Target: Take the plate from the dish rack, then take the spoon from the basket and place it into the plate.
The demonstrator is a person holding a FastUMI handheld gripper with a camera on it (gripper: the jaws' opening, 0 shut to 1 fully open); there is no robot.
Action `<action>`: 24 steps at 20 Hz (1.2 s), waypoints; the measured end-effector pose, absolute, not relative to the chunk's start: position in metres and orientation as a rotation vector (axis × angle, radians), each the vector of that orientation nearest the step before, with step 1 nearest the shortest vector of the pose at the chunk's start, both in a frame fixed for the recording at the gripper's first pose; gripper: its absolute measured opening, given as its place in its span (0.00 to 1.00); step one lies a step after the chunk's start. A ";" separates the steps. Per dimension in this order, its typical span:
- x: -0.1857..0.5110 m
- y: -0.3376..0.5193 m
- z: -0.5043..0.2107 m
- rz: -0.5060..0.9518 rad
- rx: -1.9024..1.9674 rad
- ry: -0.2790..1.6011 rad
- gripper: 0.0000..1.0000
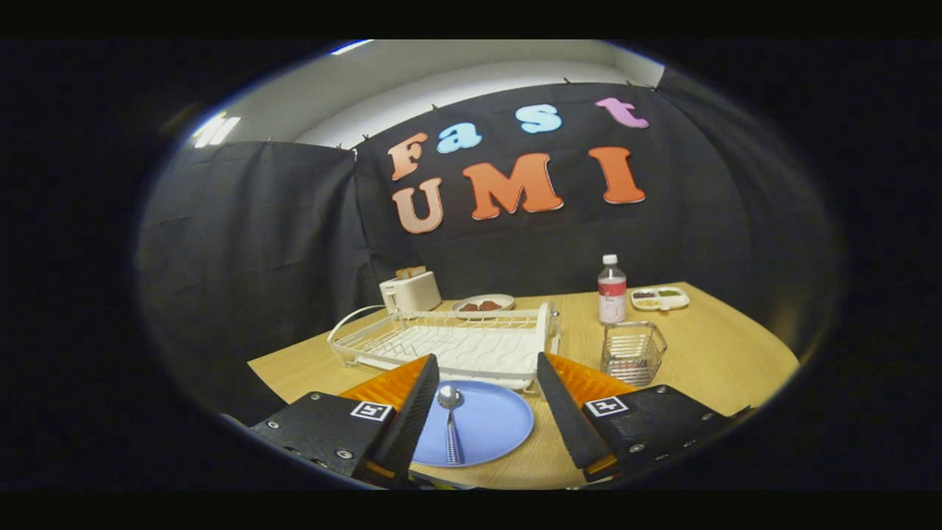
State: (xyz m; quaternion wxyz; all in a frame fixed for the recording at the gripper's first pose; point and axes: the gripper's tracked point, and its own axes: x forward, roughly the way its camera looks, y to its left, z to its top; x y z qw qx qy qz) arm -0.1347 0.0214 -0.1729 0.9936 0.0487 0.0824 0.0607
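A blue plate lies flat on the wooden table, between my two fingers and just in front of the white dish rack. A metal spoon rests in the plate, bowl toward the rack and handle toward me. My gripper hovers above the plate and stands open, its fingers wide apart and touching nothing. The wire basket stands to the right of the rack, beyond my right finger, and looks empty. No dishes stand in the rack.
Behind the rack stand a white toaster and a plate with brownish food. A capped bottle and a small compartment tray stand at the back right. Black cloth walls close in the table.
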 end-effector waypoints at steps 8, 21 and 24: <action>-0.130 -0.010 -0.089 -0.049 0.008 -0.009 0.85; -0.129 -0.016 -0.036 -0.114 -0.074 -0.099 0.85; -0.128 -0.018 -0.029 -0.118 -0.065 -0.107 0.84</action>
